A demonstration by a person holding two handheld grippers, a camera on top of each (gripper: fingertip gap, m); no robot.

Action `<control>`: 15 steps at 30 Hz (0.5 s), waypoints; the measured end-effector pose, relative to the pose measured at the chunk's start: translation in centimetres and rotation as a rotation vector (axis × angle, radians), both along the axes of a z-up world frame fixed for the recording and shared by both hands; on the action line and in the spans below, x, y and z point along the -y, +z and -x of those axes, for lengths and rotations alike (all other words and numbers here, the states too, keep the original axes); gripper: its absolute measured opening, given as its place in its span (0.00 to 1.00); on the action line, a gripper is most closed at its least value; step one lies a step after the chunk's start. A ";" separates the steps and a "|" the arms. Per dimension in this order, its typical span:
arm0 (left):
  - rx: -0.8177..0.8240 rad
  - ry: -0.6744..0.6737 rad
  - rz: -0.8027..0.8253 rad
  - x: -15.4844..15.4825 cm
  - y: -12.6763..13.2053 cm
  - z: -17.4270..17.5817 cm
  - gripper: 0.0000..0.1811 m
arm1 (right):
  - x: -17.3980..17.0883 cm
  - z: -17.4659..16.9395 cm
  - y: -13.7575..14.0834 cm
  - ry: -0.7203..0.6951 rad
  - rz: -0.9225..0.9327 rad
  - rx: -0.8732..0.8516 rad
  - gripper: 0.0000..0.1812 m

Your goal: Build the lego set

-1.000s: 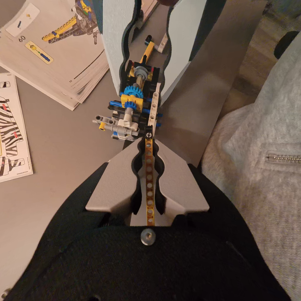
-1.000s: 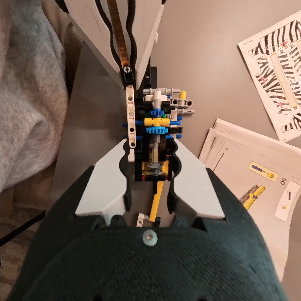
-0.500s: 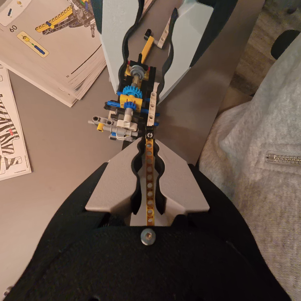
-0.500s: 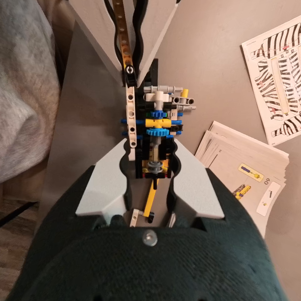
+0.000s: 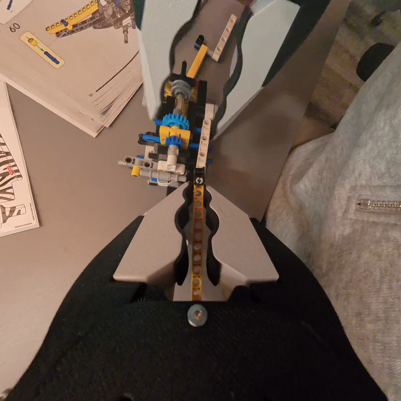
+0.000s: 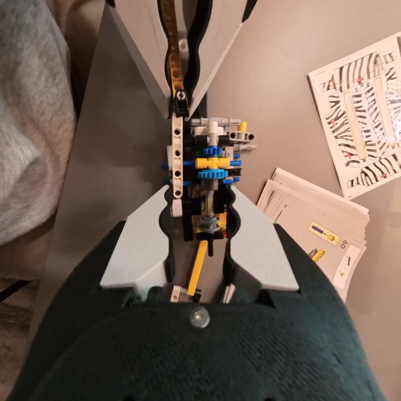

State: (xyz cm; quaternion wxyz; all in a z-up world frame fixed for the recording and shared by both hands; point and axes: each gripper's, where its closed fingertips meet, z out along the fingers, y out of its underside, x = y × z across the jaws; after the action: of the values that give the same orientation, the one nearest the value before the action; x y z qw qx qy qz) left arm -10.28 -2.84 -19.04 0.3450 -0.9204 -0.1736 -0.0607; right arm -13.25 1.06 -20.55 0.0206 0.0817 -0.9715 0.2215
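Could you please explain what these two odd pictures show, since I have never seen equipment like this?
There is no robot here: a person holds a two-finger gripper in each hand, and each gripper carries a camera that looks out along its own fingers. So each picture is one gripper's view, with the other gripper facing it from the top.

In the left wrist view, the left gripper is shut on a long yellow holed beam, whose black tip meets a white beam on the model.

In the right wrist view, the right gripper has its fingers on either side of a half-built Lego model with blue gears; whether it clamps it I cannot tell.

On the grey table lie an open instruction booklet and a zebra-striped sticker sheet. The grey fleece is the person's clothing.
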 end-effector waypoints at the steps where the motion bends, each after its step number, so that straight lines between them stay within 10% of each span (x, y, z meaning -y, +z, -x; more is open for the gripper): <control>1: 0.010 0.003 -0.007 0.1 0.0 0.0 0.03 | 0.3 0.2 0.2 -0.010 0.029 -0.002 0.35; 15: -0.014 -0.023 -0.019 0.1 -0.2 -0.1 0.03 | 1.0 0.0 0.7 0.006 0.185 0.128 0.28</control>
State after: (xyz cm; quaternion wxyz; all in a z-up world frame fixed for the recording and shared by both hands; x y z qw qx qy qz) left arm -10.17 -2.90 -19.28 0.3543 -0.9194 -0.1600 -0.0597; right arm -13.21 0.08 -19.87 -0.0345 0.0683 -0.9460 0.3149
